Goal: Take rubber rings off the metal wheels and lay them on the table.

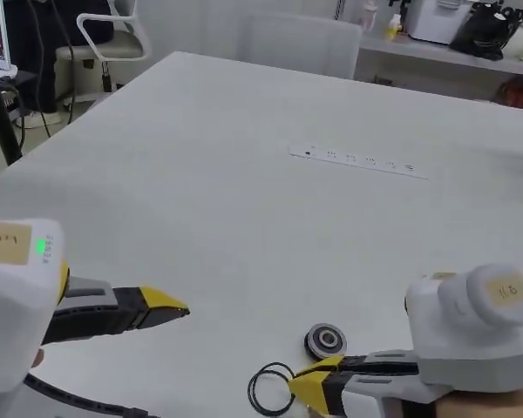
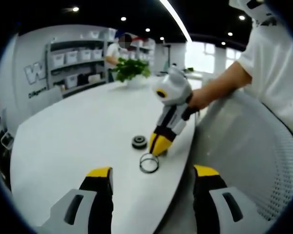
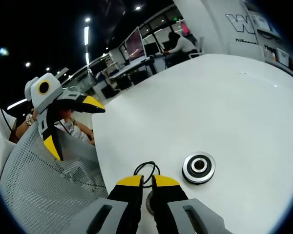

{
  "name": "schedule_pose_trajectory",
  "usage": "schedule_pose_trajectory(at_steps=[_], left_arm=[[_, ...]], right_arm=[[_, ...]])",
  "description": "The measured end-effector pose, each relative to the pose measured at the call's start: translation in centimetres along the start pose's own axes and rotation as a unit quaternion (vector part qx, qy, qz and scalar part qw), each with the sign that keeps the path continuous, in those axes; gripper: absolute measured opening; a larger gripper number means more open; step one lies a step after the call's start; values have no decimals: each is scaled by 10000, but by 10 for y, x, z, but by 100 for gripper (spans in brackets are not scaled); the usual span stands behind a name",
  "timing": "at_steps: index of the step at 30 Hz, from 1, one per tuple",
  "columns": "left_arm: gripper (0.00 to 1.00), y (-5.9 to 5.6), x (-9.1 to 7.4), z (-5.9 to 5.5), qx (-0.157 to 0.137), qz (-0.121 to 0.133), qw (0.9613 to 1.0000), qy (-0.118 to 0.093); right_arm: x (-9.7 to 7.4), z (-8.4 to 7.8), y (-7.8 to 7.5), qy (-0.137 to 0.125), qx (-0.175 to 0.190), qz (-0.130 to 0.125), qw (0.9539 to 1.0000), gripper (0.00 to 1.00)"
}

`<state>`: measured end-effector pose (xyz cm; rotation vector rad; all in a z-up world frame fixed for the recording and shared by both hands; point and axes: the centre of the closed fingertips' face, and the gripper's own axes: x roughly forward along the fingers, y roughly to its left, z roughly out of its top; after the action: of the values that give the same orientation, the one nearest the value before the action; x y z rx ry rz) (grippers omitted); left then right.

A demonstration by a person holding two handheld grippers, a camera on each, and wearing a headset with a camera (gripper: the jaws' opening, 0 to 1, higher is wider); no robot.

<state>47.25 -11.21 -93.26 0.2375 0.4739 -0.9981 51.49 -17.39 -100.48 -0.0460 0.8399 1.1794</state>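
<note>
The rubber rings (image 3: 146,168) sit partly behind the right tool (image 3: 147,181).

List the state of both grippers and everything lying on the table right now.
Left gripper: open, holding nothing.
Right gripper: nearly shut, seemingly pinching the rings' edge.
Rubber rings: off the wheel, lying overlapped on the table.
Metal wheel: lying flat, apart from the rings.

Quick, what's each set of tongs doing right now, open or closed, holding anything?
Left tongs: open, holding nothing.
Right tongs: closed, seemingly pinching the edge of the rubber ring.
</note>
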Motion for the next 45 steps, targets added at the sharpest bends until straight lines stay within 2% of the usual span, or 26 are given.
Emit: schedule_pose_trajectory(at_steps=[5, 12, 20, 23, 26, 33, 45], left_arm=[[66, 1, 0, 0, 1, 7, 10000, -3], [66, 1, 0, 0, -1, 19, 10000, -5], [66, 2, 0, 0, -5, 33, 10000, -4], [66, 2, 0, 0, 0, 36, 10000, 5], [66, 2, 0, -1, 3, 43, 10000, 9], [65, 2, -1, -1, 7, 66, 10000, 10], [65, 2, -1, -1, 38, 76, 10000, 44]], right_arm=[[1, 1, 1, 19, -118, -11, 9999, 6], [2, 0, 3, 102, -536, -64, 9985, 11], [4, -4, 6, 305, -1229, -112, 9919, 15], [3, -7, 6, 422, -1585, -182, 9863, 15], [4, -8, 7, 463, -1755, -190, 9832, 16], [4, -8, 5, 511, -1909, -222, 9800, 21], [0, -2, 2, 395, -1840, -273, 9818, 22]])
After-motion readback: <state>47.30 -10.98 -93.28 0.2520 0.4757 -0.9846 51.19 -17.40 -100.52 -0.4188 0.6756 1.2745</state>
